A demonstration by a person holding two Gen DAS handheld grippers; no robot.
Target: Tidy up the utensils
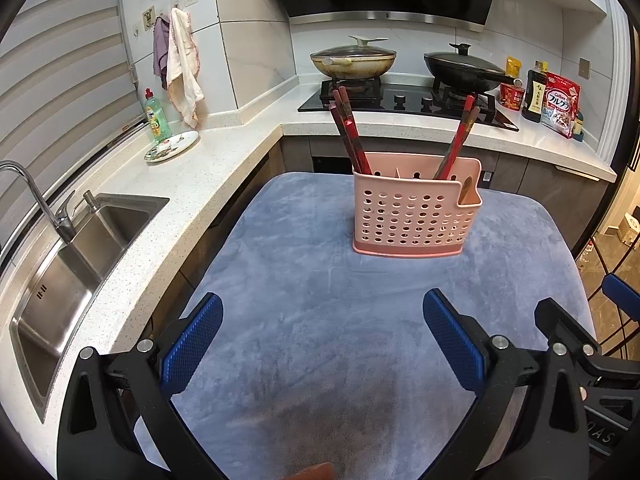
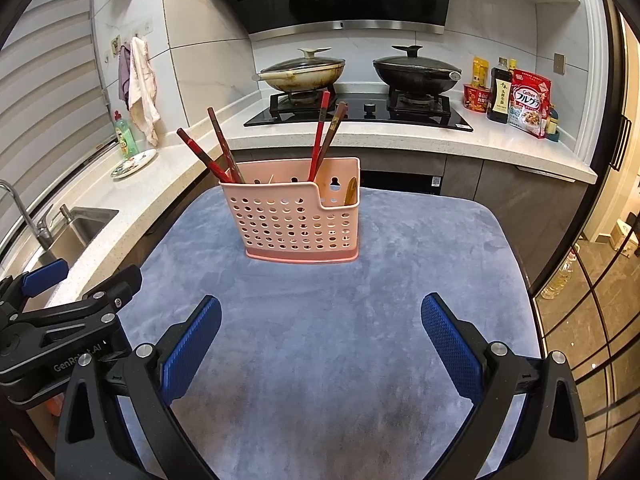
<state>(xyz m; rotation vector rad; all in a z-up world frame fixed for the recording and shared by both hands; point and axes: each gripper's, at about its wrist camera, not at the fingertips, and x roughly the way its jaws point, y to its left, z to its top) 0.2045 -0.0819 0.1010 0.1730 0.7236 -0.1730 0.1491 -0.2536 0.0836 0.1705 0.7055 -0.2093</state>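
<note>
A pink perforated utensil holder (image 1: pixel 412 212) (image 2: pixel 298 212) stands upright on a table covered by a blue-grey cloth (image 1: pixel 320 292) (image 2: pixel 340 300). Dark red chopsticks lean out of its left end (image 1: pixel 350 136) (image 2: pixel 216 152) and of its right part (image 1: pixel 460 140) (image 2: pixel 326 132). A wooden utensil tip (image 2: pixel 351 190) shows in the small right compartment. My left gripper (image 1: pixel 322 336) is open and empty, above the cloth in front of the holder. My right gripper (image 2: pixel 320 340) is open and empty, also in front of the holder. The left gripper's body (image 2: pixel 60 320) shows in the right wrist view.
A white counter with a steel sink (image 1: pixel 72 272) and tap runs along the left. A dish soap bottle (image 1: pixel 157 114) and a plate (image 1: pixel 172 146) stand on it. Behind the table is a hob with two lidded pans (image 1: pixel 352 60) (image 1: pixel 464 66) and food packets (image 1: pixel 556 100).
</note>
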